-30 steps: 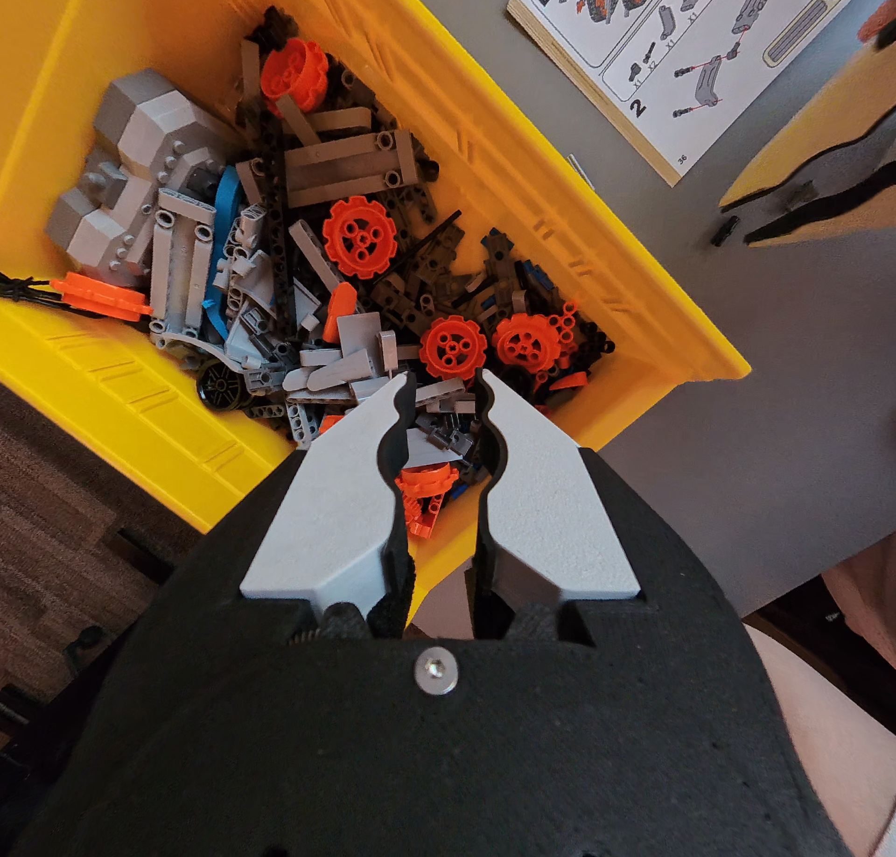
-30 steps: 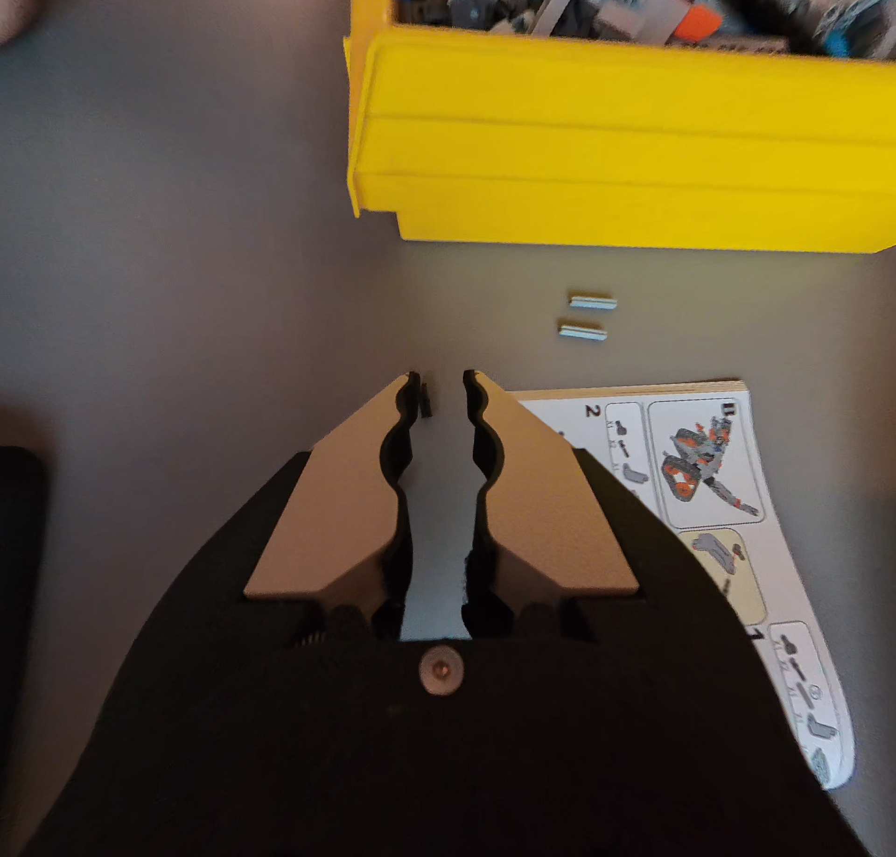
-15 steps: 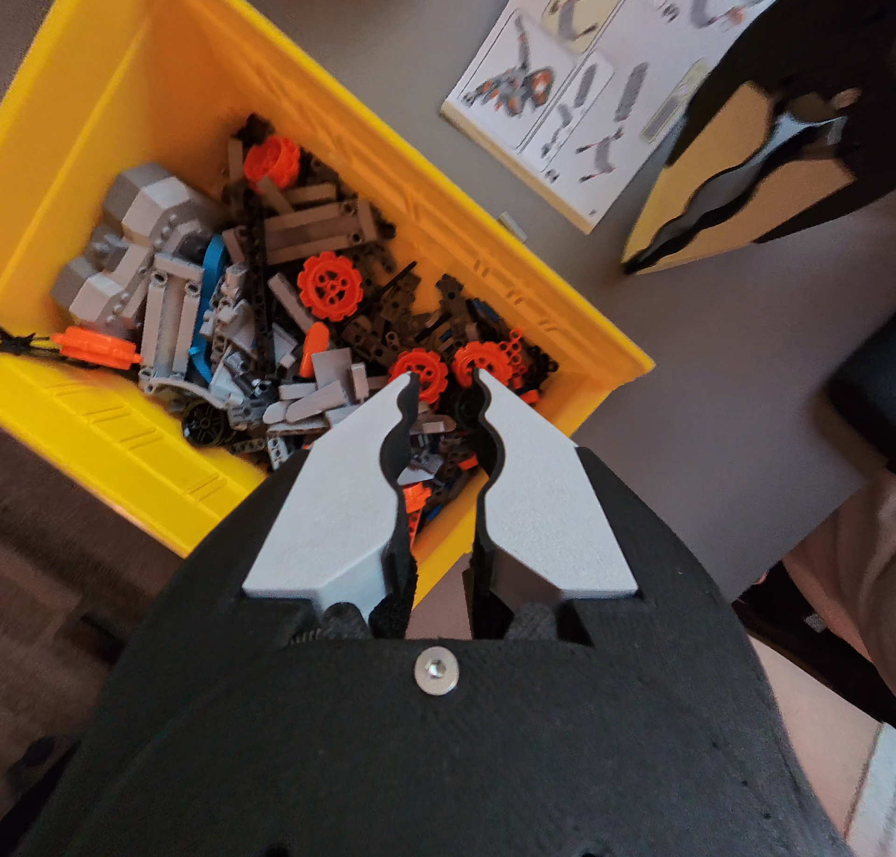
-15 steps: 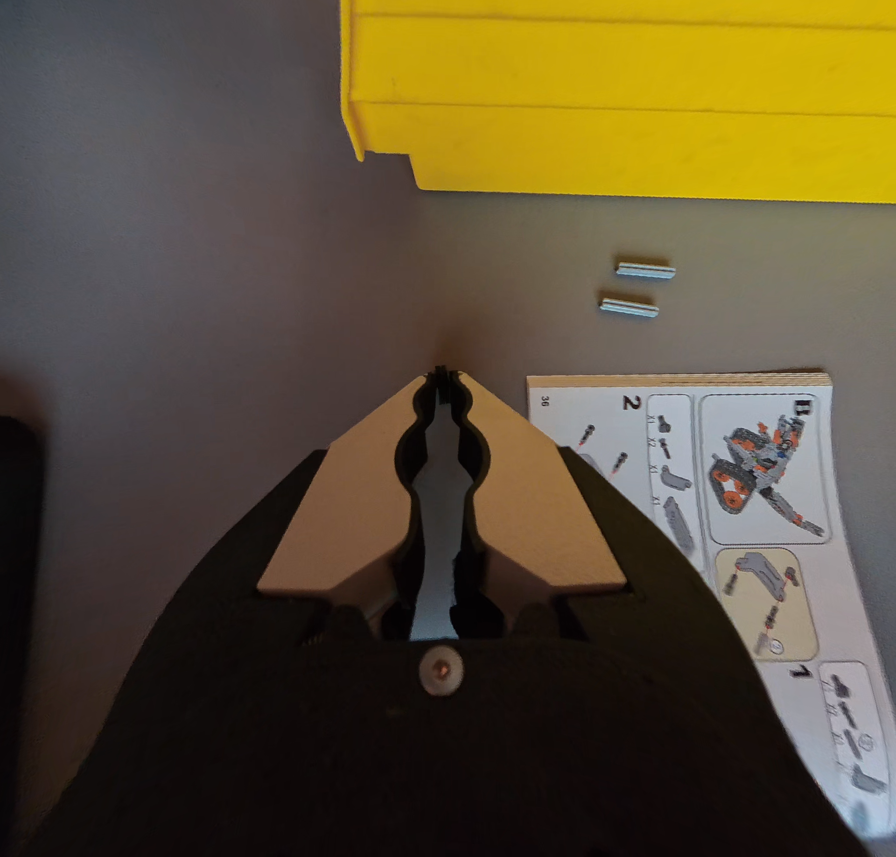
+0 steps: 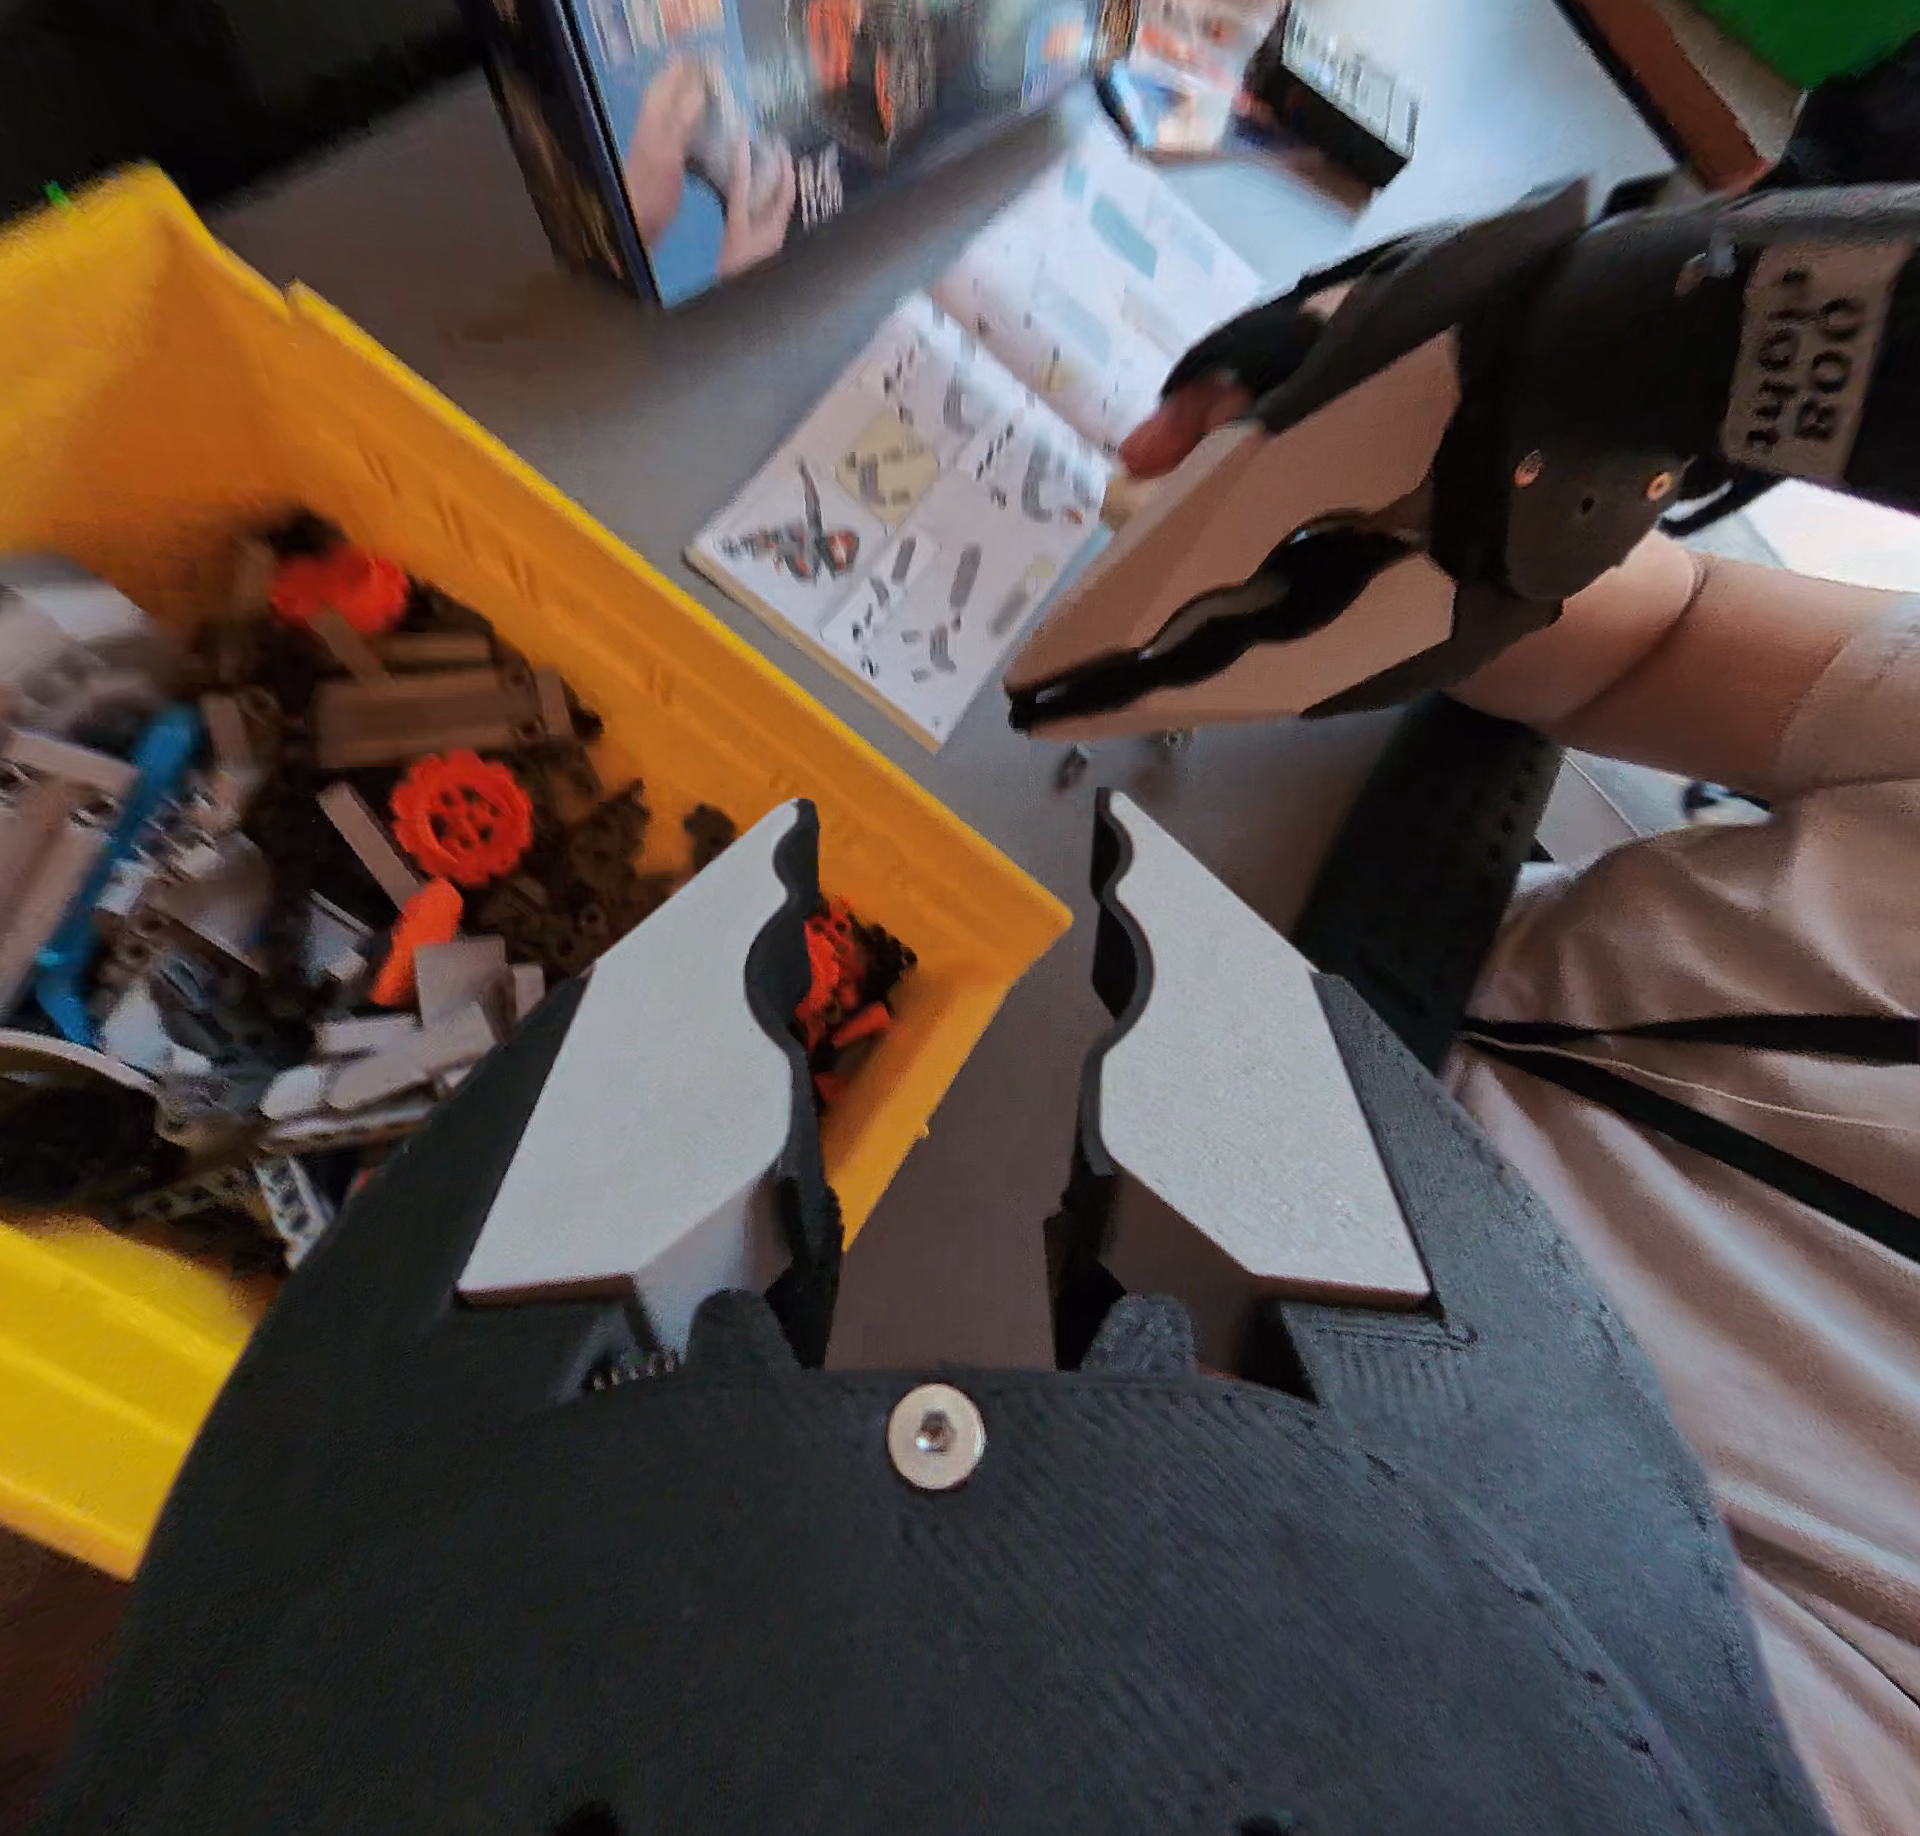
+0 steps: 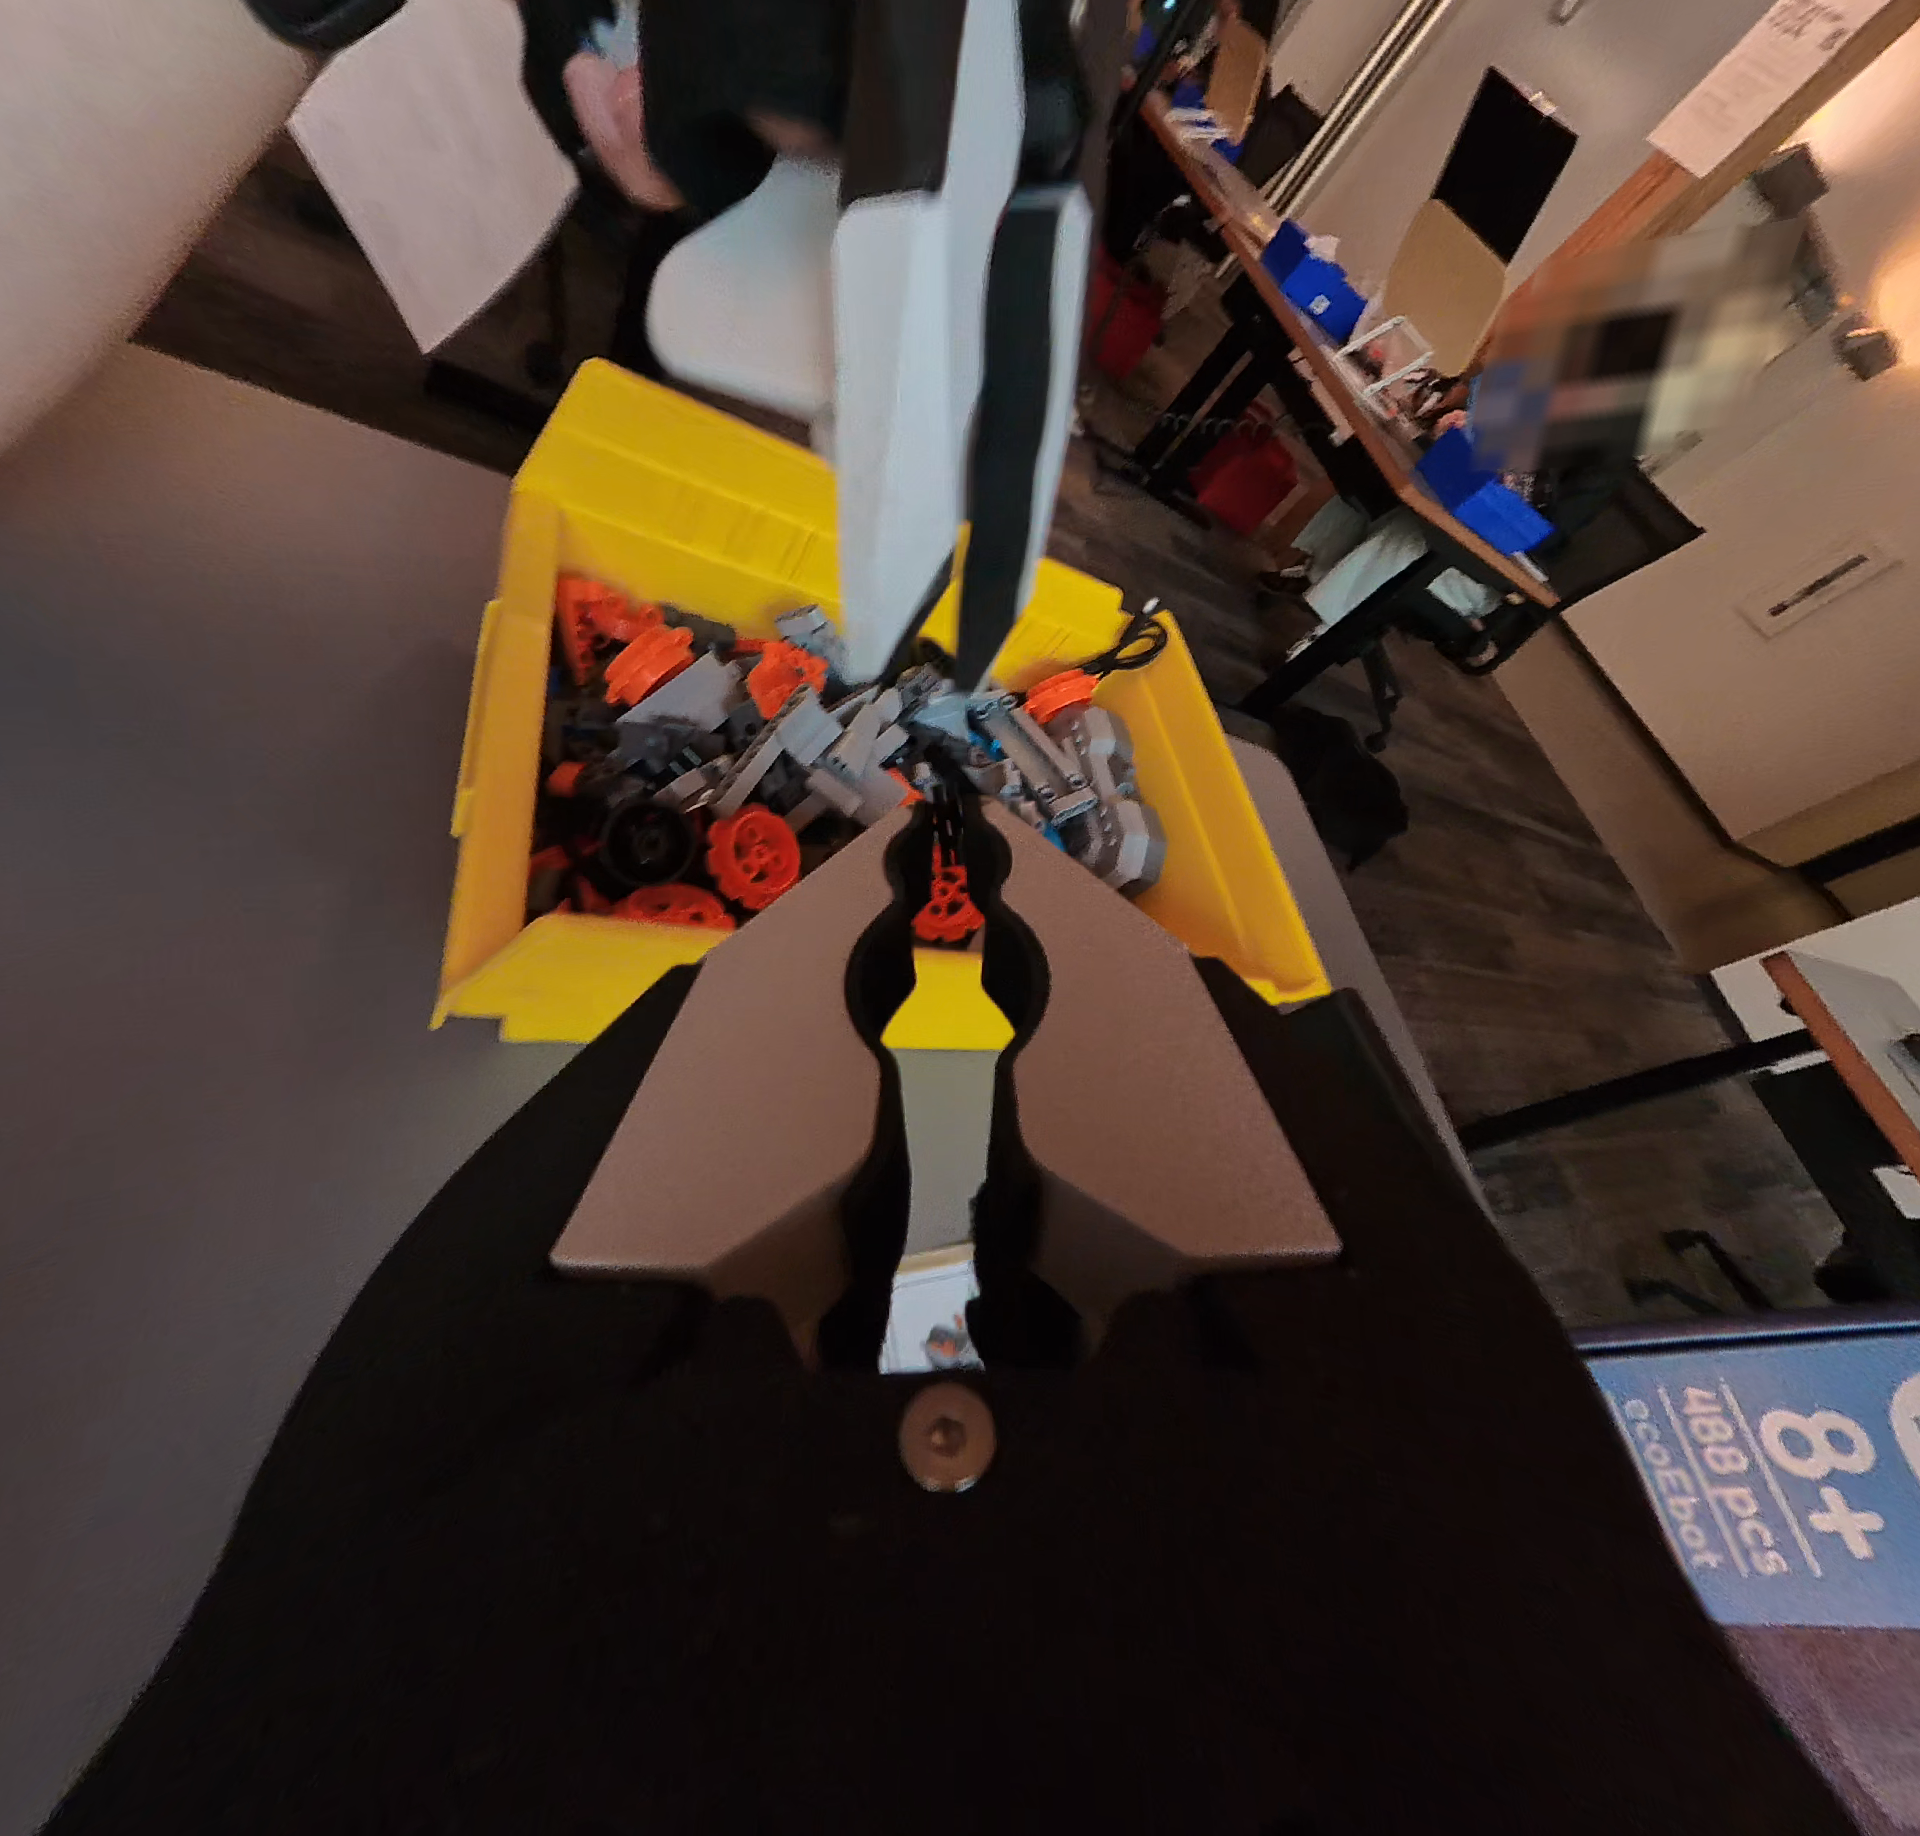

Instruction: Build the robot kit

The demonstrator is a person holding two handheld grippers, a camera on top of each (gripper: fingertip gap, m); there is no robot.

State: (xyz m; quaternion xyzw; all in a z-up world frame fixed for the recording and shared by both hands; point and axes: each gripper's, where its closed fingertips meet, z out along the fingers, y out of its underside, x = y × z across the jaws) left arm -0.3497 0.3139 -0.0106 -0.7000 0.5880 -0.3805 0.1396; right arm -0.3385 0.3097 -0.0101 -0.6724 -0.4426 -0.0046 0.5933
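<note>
The left gripper (image 5: 951,820) hangs with jaws spread over the yellow bin's (image 5: 665,643) corner; the right gripper (image 6: 948,818) pinches a small black piece (image 6: 943,822) (tips nearly together).

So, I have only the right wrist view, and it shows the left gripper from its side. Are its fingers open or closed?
Observer: Open. In the left wrist view the left gripper has its jaws wide apart, with nothing between them.
Operator: And the booklet? I see only a sliver of it behind my fingers.
Observer: The booklet lies open on the grey table, beside the long wall of the yellow bin.
Operator: Is anything loose near my gripper?
Observer: Yes. A few small pieces lie on the table, and in that view they are just below the shut tips of the right gripper.
</note>
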